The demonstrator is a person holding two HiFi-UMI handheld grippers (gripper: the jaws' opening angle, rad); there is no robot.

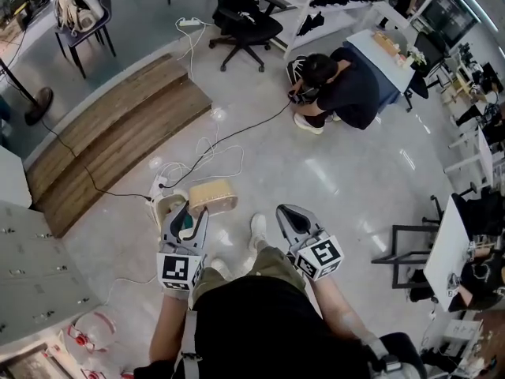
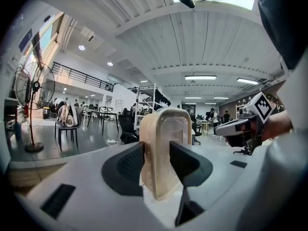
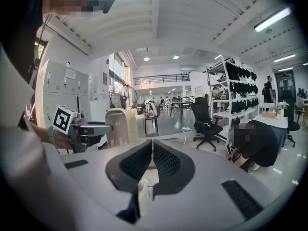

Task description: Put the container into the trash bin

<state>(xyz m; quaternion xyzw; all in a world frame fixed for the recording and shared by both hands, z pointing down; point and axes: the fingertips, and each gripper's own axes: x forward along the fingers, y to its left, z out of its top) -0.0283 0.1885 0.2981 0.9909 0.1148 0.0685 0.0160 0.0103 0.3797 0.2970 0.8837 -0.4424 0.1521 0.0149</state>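
Note:
A beige lidded plastic container (image 1: 213, 197) hangs above the floor in front of me, with my left gripper (image 1: 194, 212) shut on it. In the left gripper view the container (image 2: 165, 148) stands upright and fills the gap between the two dark pads. My right gripper (image 1: 289, 213) floats beside it to the right, and its jaws (image 3: 152, 146) meet with nothing held. The right gripper view also shows the container (image 3: 118, 124) and the left gripper (image 3: 91, 128) off to its left. A white rounded object (image 1: 169, 205) lies partly hidden under the left gripper. I cannot tell what it is.
A person (image 1: 339, 85) crouches on the pale floor ahead, and a black office chair (image 1: 245, 22) stands beyond. A wooden platform (image 1: 118, 133) lies to the left, with cables and a power strip (image 1: 158, 186) nearby. Grey lockers (image 1: 31, 267) are at the near left and a table (image 1: 450, 251) at the right.

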